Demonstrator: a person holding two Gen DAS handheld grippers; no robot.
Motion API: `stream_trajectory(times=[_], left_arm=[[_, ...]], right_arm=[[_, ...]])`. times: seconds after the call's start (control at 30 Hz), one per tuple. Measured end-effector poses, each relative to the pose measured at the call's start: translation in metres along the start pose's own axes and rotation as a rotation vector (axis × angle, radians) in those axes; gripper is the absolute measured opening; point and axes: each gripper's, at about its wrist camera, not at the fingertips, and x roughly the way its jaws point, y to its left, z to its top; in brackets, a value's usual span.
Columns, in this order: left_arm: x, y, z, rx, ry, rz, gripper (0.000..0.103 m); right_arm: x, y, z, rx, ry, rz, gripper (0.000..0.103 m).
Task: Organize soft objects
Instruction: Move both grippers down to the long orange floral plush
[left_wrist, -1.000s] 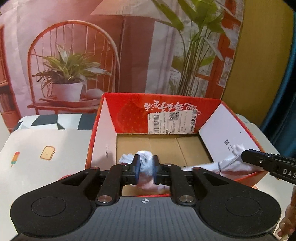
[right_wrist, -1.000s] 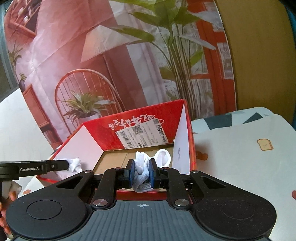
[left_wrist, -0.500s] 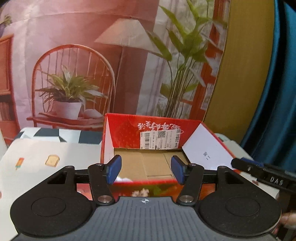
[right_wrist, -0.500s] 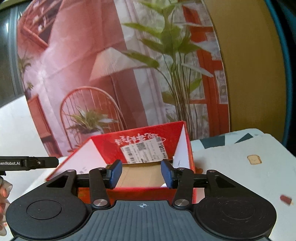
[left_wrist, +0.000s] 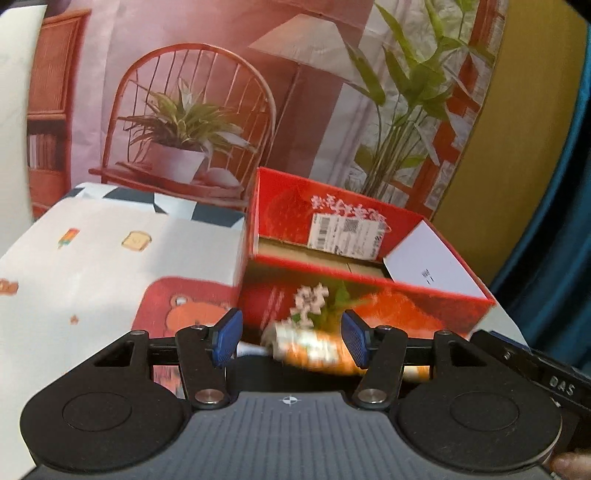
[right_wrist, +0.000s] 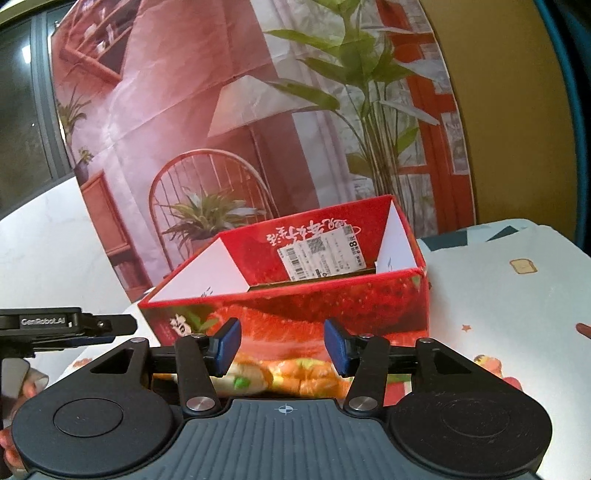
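Note:
A red strawberry-print cardboard box (left_wrist: 373, 295) with an open top stands on the table ahead of both grippers; it also shows in the right wrist view (right_wrist: 295, 306). Its inside is mostly hidden by the near wall, so no white cloth shows. My left gripper (left_wrist: 290, 341) is open and empty, low in front of the box's near wall. My right gripper (right_wrist: 282, 345) is open and empty, also low before the near wall. The right gripper's body (left_wrist: 535, 373) shows at the lower right of the left wrist view; the left gripper's body (right_wrist: 62, 325) shows at the left of the right wrist view.
The table wears a white cloth with cartoon prints (left_wrist: 110, 258), also in the right wrist view (right_wrist: 509, 302). A printed backdrop of a chair and plants (left_wrist: 192, 122) hangs behind. A yellow wall and teal curtain (left_wrist: 554, 221) stand at right.
Both grippers let go of the white cloth pieces over the box, opened, and drew back and down in front of the box's near wall.

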Motion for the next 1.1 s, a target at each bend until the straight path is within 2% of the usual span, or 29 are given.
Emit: stream_trajectory(times=[0.2,0.6,0.77,0.93,1.1], left_arm=[[-0.002,0.004,-0.011,0.007,0.018,0.018,0.062],[-0.003,0.006,-0.019,0.002,0.011,0.027,0.062],[-0.003,0.007,-0.019,-0.006,0.011,0.012,0.062],[0.009,0.004,-0.019,0.000,0.040,-0.011,0.062],[0.021,-0.006,-0.006,0.012,0.030,-0.052,0.062]], right_arm=[[-0.006,0.000,-0.013,-0.033,0.016,-0.012,0.047],[-0.011,-0.006,-0.017,-0.038,0.008,-0.048,0.049],[-0.004,-0.019,-0.023,-0.020,0.063,-0.076,0.052],[0.005,-0.010,-0.031,-0.114,0.103,-0.072,0.052],[0.024,0.009,-0.030,-0.250,0.120,-0.052,0.057]])
